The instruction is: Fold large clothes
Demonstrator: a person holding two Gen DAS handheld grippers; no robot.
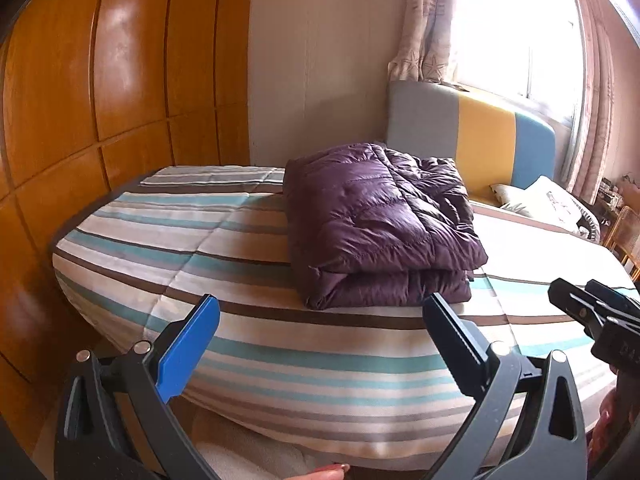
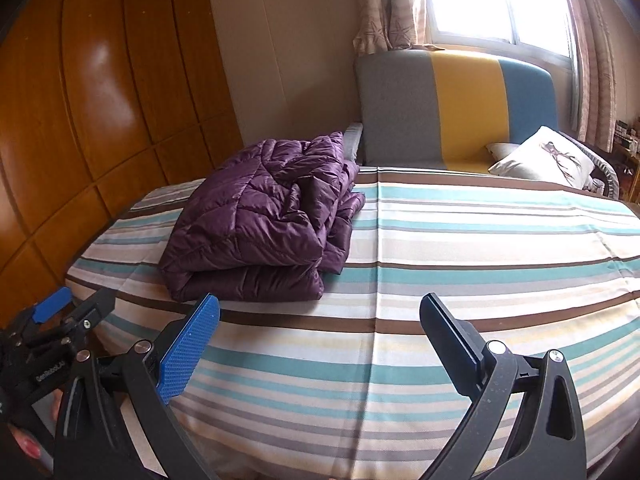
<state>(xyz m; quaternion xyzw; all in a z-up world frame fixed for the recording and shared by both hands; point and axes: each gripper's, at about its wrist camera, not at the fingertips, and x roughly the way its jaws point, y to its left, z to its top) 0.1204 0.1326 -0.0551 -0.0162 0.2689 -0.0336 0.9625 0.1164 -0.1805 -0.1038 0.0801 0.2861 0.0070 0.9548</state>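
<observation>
A purple quilted down jacket (image 1: 380,224) lies folded in a thick bundle on the striped bed cover (image 1: 248,344); it also shows in the right wrist view (image 2: 264,220). My left gripper (image 1: 322,304) is open and empty, held back from the bed's near edge, just short of the bundle. My right gripper (image 2: 320,304) is open and empty, to the right of the bundle and apart from it. The right gripper shows at the right edge of the left wrist view (image 1: 592,308); the left gripper shows at the lower left of the right wrist view (image 2: 60,312).
A wooden wardrobe (image 1: 100,100) stands along the left side of the bed. A grey, yellow and blue headboard (image 2: 452,108) and a white cushion (image 2: 544,156) are at the far end, under a bright window with curtains (image 2: 496,0). The striped cover (image 2: 480,240) stretches flat to the right.
</observation>
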